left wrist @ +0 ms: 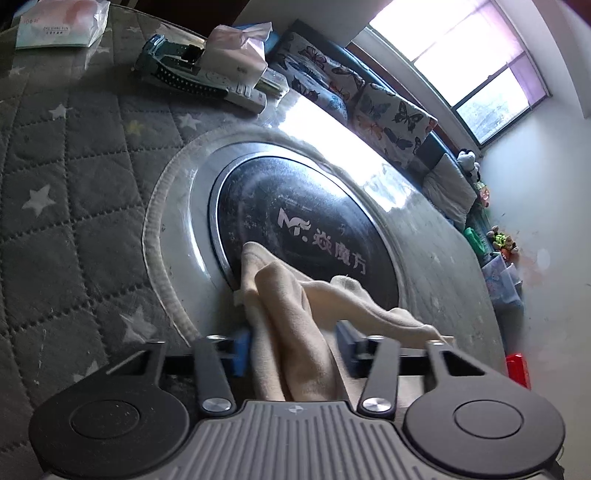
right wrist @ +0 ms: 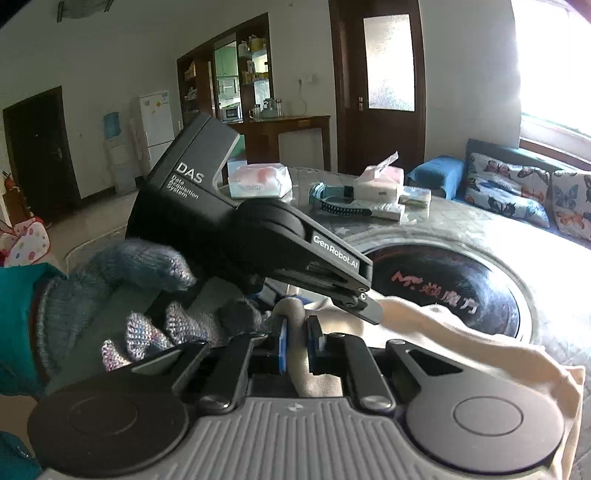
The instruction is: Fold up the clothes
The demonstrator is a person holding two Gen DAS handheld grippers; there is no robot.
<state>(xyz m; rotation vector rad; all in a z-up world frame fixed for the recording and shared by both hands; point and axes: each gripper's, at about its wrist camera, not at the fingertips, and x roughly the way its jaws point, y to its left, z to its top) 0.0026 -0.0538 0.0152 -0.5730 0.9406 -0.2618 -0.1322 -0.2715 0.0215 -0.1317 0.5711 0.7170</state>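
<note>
A beige cloth lies bunched over the black round cooktop set in the table. My left gripper has its blue pads wide apart, with the cloth running loosely between them. In the right wrist view my right gripper has its blue pads close together, pinching a fold of the beige cloth. The left gripper's black body is just ahead of it, held by a gloved hand, its tip over the cloth.
The table has a grey quilted star cover. At its far side lie a tissue pack, a tissue box, a green and black device and a remote. A sofa with butterfly cushions stands beyond.
</note>
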